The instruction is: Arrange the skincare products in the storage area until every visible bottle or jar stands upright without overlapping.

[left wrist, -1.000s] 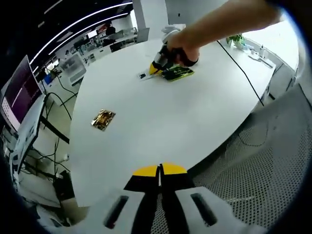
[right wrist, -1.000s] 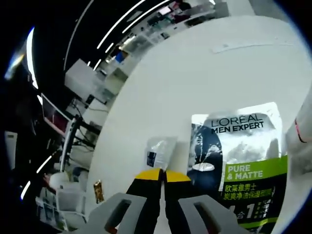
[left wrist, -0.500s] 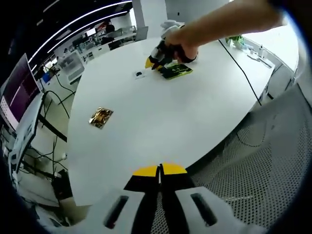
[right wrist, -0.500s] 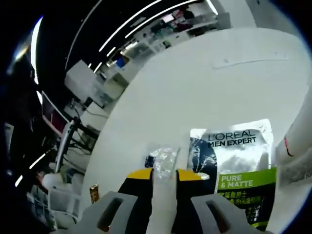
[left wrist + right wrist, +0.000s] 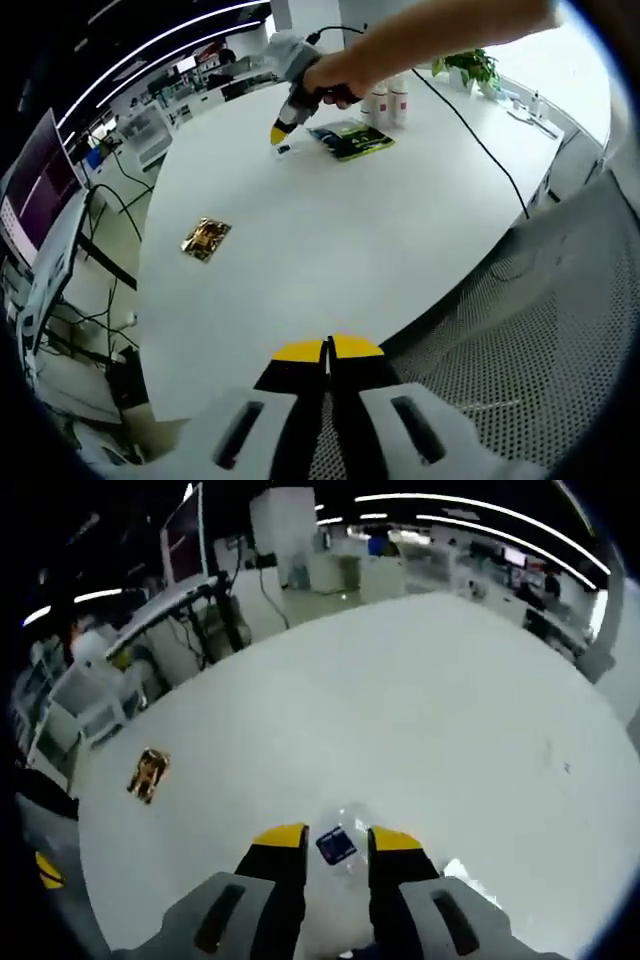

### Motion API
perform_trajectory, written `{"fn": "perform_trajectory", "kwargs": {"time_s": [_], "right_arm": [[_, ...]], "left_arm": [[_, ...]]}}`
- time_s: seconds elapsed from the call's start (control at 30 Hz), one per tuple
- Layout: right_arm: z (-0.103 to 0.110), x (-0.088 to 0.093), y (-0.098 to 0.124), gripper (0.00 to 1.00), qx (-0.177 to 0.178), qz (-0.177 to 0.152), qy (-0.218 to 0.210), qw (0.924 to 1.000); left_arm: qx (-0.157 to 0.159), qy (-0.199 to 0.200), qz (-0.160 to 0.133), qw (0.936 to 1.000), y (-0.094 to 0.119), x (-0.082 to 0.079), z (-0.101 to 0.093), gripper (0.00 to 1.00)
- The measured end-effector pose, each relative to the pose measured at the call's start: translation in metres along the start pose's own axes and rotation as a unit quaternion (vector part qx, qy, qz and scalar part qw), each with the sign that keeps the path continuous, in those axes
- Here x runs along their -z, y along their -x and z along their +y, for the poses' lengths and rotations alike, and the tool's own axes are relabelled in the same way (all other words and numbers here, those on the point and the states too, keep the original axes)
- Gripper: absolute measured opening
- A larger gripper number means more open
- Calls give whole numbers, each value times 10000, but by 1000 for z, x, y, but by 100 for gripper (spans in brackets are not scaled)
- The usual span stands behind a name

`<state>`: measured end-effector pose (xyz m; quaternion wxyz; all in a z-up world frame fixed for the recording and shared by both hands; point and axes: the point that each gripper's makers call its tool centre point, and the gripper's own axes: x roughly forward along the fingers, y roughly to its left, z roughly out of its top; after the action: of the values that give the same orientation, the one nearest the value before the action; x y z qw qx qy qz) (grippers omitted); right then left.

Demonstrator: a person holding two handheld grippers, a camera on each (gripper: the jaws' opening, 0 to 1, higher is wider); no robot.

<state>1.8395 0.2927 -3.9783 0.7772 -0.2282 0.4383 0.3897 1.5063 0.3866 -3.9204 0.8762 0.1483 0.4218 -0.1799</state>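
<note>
In the left gripper view, the left gripper hung low near the close edge of the white desk, its yellow-tipped fingers pressed together with nothing between them. Farther across the desk, the person's hand held the right gripper, its yellow tip angled down at a small clear sachet lying flat on the surface. Just beside that lay a dark and green sachet, flat on the desk; its printing was too small to read in this view. Behind it stood two small white bottles, upright and close together, with red marks that could not be made out. A black cable ran across the desk toward the hand, and a green plant stood near the far edge. A gold foil sachet lay by itself, well apart from the others, toward the left side of the desk. In the right gripper view, the right gripper's fingers were spread apart on either side of the clear sachet, which carried a small dark blue label too small to read; whether the fingers touched it could not be told. The gold foil sachet lay far off to the left on the desk.
</note>
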Motion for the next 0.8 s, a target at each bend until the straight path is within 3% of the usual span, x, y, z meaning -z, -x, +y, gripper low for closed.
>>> {"fn": "perform_trajectory", "kwargs": {"time_s": [0.1,0.2,0.4,0.5,0.6,0.73,0.8], "right_arm": [[-3,-1,-4,13,-7,-156,42,9999],[-7,1,1,12,-80,-137,294,9994],[-17,6,1,12,-167,-31,269,9995],[-1,-2,18,21,-183,-170,141,9996],[23,-28,22,22,-529,-809,18,9953],[79,-45,20,40,-1121,-766,830,9873],[104,-52,15,42,-1389,-745,1265,9794]], "left_arm": [[-15,19,-16,10000,0,0,0,0],[-23,21,-28,10000,0,-1,1,0],[-34,17,-67,10000,0,-2,1,0],[-27,4,-65,10000,0,-2,1,0],[-37,6,-78,10000,0,-2,1,0],[-44,-4,-88,10000,0,-2,1,0],[-56,-10,-86,9999,0,-2,2,0]]}}
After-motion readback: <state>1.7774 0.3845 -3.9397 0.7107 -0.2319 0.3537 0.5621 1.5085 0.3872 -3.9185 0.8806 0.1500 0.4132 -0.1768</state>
